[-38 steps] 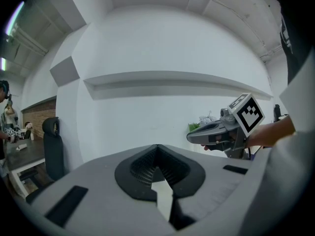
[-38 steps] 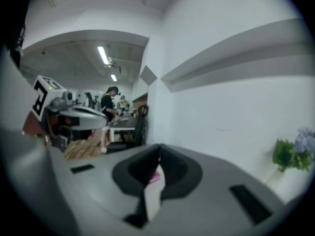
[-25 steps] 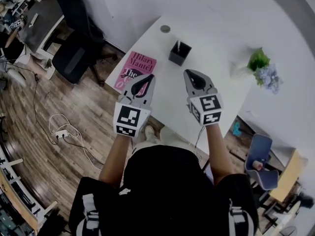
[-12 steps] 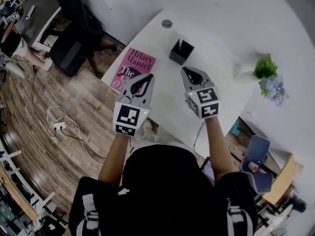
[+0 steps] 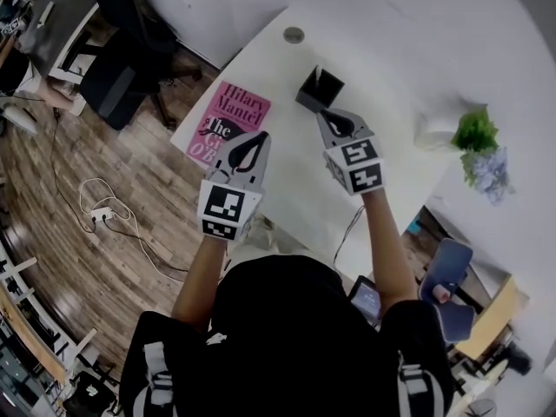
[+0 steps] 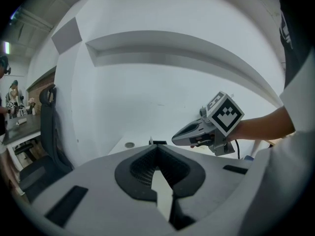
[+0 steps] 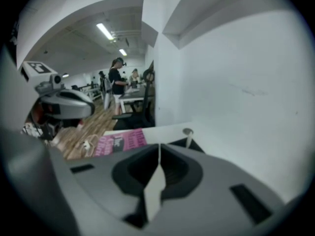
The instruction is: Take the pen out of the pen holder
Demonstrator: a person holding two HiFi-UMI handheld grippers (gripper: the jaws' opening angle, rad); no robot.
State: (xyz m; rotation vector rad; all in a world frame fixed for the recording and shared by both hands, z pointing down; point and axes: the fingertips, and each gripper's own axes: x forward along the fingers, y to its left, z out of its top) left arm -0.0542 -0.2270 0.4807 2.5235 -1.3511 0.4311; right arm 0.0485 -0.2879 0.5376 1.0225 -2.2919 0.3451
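The step in hand looks like the approach: the right gripper (image 5: 327, 113) hangs just short of the black pen holder (image 5: 318, 91) on the white counter (image 5: 391, 68), its jaws pressed together on nothing. The left gripper (image 5: 261, 135) hovers near a pink book (image 5: 228, 120), jaws likewise together and empty. The pen (image 7: 188, 138) stands upright in the holder, untouched. Next, I judge, the right jaws must spread, then come down around the pen's top. In the right gripper view the jaws hide most of the holder; from the head view the pen is barely a pale streak
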